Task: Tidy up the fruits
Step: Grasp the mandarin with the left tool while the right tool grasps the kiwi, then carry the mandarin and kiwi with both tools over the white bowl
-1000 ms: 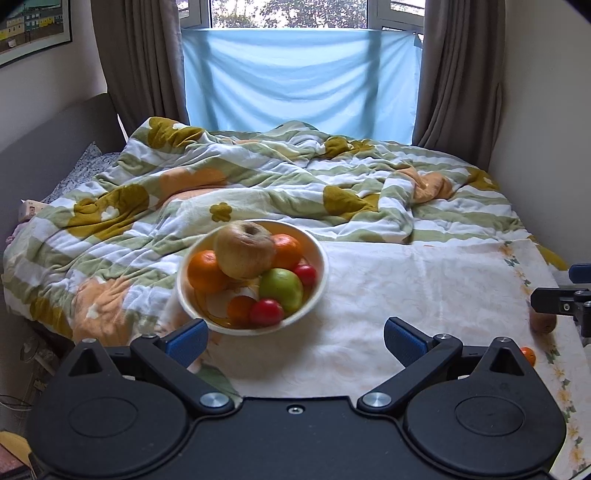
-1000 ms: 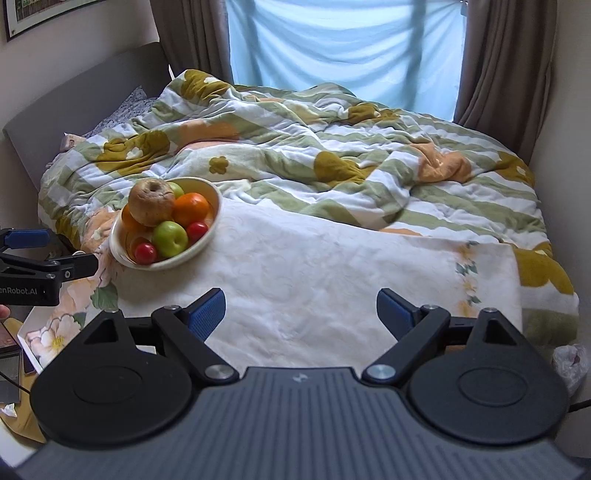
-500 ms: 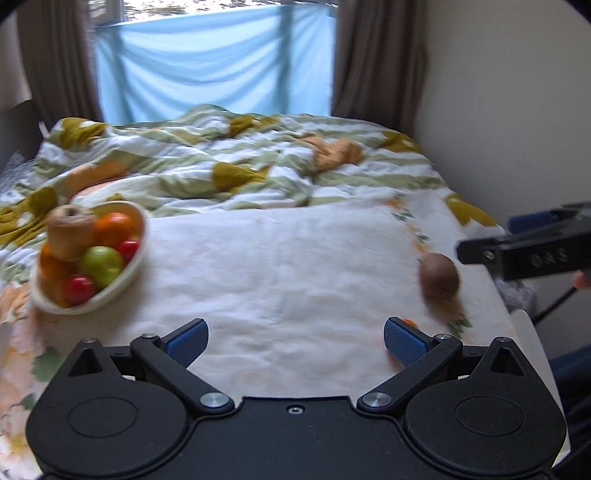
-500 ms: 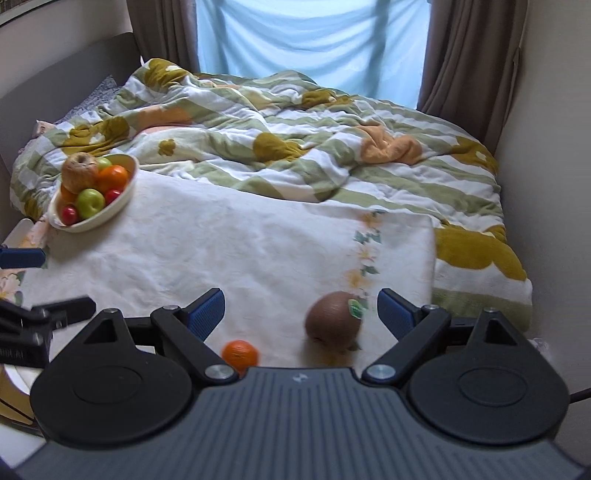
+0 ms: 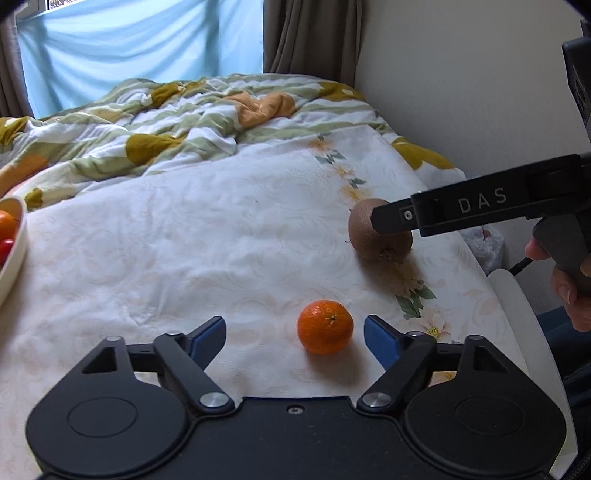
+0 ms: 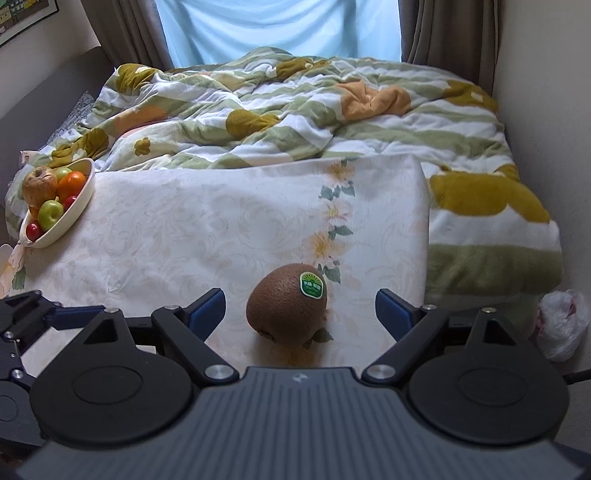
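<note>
Bedroom, bed spread with a cream floral-embossed cloth [image 6: 207, 229] over its near part. Nearest in the left wrist view, left gripper [image 5: 294, 334] low over that cloth, blue-tipped fingers [image 5: 208, 332] spread wide, nothing pinched. Small round orange mandarin [image 5: 325, 327] on the cloth between those fingers, closer to the right-hand tip, touching neither. In the right wrist view, right gripper [image 6: 300, 306] likewise low, fingers [image 6: 391, 306] spread wide, clamping nothing. Brown fuzzy kiwi with a green sticker [image 6: 286, 307] on the cloth in the gap between them, apart from both tips. Seen from the left wrist camera, kiwi beyond and right of the mandarin, partly covered by a black finger of the right gripper. Farther left, cream oval bowl [image 6: 79, 206] at the cloth's far-left corner, holding a wrinkled brownish apple, a green apple, orange and small red fruits. Beyond, rumpled green-striped flowered quilt [image 6: 303, 110]. Farthest, pale blue sheet over the window [image 6: 277, 29], between brown curtains [image 6: 448, 33].
</note>
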`<state>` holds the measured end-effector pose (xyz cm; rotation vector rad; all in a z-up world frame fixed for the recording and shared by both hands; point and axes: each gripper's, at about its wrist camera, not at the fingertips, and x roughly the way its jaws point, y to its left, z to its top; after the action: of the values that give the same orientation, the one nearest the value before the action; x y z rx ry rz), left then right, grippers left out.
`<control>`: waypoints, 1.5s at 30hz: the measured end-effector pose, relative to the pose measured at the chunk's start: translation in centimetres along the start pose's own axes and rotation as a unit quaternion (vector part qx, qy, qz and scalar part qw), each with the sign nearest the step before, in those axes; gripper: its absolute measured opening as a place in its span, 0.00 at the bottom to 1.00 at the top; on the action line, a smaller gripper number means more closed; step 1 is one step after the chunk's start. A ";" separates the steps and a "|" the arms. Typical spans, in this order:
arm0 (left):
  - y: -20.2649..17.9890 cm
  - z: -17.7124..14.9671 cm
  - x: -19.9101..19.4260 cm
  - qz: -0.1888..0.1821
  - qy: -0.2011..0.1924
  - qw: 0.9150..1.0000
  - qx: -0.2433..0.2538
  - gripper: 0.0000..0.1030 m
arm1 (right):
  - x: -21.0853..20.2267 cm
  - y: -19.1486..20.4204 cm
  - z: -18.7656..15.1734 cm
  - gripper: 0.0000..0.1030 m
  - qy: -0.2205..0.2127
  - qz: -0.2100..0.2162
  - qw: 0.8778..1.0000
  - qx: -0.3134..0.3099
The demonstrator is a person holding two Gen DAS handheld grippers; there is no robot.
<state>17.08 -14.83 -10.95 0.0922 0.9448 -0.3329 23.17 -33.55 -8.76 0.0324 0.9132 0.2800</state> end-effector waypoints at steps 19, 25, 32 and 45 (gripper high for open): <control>-1.2 -0.2 1.0 0.002 0.015 1.000 0.021 0.38 | 3.0 -0.7 0.1 0.93 0.029 0.027 0.999 0.012; -0.6 -0.1 0.9 0.004 0.015 1.000 0.020 0.38 | 3.9 -0.4 0.2 0.85 0.037 0.029 0.999 0.011; 0.0 -0.1 0.4 0.009 0.011 1.000 0.013 0.38 | 4.2 0.4 0.2 0.72 0.046 0.028 0.999 -0.003; 2.8 -0.1 -3.9 0.045 -0.030 0.998 -0.015 0.38 | 1.3 3.7 2.0 0.71 0.014 0.045 0.999 -0.024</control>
<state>15.80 -11.18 -8.06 0.0964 0.8831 -0.2364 24.67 -29.49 -7.98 0.0245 0.9338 0.3872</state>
